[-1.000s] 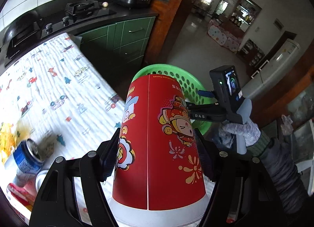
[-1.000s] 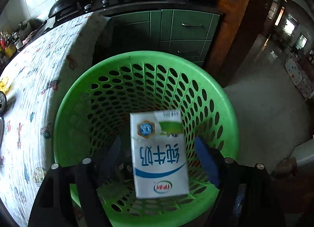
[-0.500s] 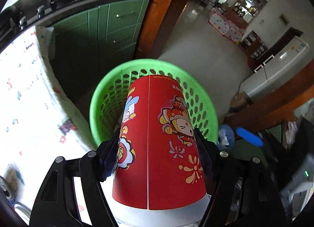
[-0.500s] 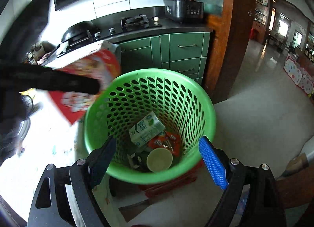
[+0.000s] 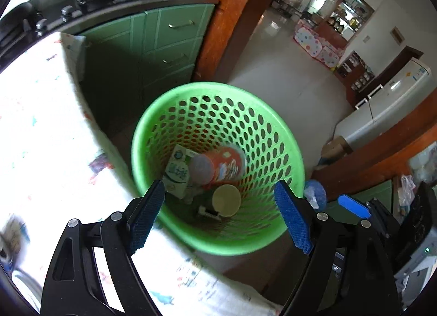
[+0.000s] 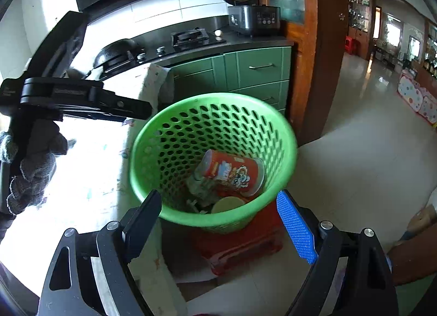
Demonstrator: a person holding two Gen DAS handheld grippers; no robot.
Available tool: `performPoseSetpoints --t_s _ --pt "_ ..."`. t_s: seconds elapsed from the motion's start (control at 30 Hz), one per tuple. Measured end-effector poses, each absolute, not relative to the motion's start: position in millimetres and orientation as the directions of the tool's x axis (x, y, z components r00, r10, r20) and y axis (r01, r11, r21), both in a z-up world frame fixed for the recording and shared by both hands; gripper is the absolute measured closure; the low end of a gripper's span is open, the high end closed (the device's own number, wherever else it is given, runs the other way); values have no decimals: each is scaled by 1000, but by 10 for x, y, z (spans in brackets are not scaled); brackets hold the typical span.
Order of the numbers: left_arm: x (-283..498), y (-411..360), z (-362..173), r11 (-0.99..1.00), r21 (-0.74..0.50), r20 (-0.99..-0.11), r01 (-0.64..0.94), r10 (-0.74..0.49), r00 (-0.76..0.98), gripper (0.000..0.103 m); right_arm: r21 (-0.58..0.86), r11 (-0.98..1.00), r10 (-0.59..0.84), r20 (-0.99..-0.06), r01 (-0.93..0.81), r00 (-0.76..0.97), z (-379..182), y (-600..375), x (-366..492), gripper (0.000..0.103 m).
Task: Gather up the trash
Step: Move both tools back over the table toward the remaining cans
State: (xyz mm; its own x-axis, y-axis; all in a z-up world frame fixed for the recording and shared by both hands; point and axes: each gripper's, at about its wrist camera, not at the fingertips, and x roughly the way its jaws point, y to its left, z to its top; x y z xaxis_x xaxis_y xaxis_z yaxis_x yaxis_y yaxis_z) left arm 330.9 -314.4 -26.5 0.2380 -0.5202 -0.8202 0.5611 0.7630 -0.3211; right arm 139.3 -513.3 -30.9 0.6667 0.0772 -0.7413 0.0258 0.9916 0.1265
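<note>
A green perforated basket (image 5: 284, 136) stands beside the table; it also shows in the right wrist view (image 6: 284, 138). Inside lie a red cartoon paper cup (image 5: 229, 161) on its side, a white milk carton (image 5: 177, 172) and a small pale cup (image 5: 226, 201). The red cup (image 6: 235, 172) and pale cup (image 6: 228, 205) show in the right wrist view too. My left gripper (image 5: 218, 213) is open and empty above the basket's near rim. My right gripper (image 6: 222, 230) is open and empty, just in front of the basket. The left gripper's body (image 6: 82, 103) reaches in from the left in the right wrist view.
A table with a white printed cloth (image 5: 46, 136) lies left of the basket. Green cabinets (image 6: 245, 70) with a dark counter, stove (image 6: 191, 36) and rice cooker (image 6: 245, 2) stand behind. A red stool (image 6: 240, 245) sits under the basket. Tiled floor (image 6: 368, 152) extends to the right.
My left gripper has opened and let go of the red cup, which now lies in the basket. The milk carton dropped from my right gripper earlier; the right gripper has drawn back.
</note>
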Motion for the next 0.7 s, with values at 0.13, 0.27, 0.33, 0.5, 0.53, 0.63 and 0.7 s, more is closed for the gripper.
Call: performPoseSetpoints --t_s 0.13,0.27,0.33,0.5,0.53,0.63,0.7 --pt "3131 -2828 -102 780 -311 -798 543 -525 297 22 130 991 108 -730 -17 675 -278 -4974 1391 19" --pt "2956 -2441 -12 809 -311 -783 499 -515 347 22 124 989 143 -726 -77 673 -228 -4746 1409 19" --pt "2875 -2224 10 821 -314 -778 477 -510 366 22 127 986 167 -721 -109 672 -200 -4616 1428 18" --pt "2710 -1654 67 866 -295 -774 404 -465 431 22 126 972 227 -717 -199 659 -133 -4207 1460 18" --pt "2669 -1517 79 875 -289 -772 389 -453 446 22 122 969 237 -718 -216 655 -123 -4113 1468 18" --pt "2579 -1155 121 901 -279 -768 332 -417 487 22 113 958 261 -716 -262 648 -87 -3850 1482 18" --pt "2544 -917 126 916 -282 -767 284 -394 507 22 109 950 279 -713 -292 643 -62 -3678 1492 18"
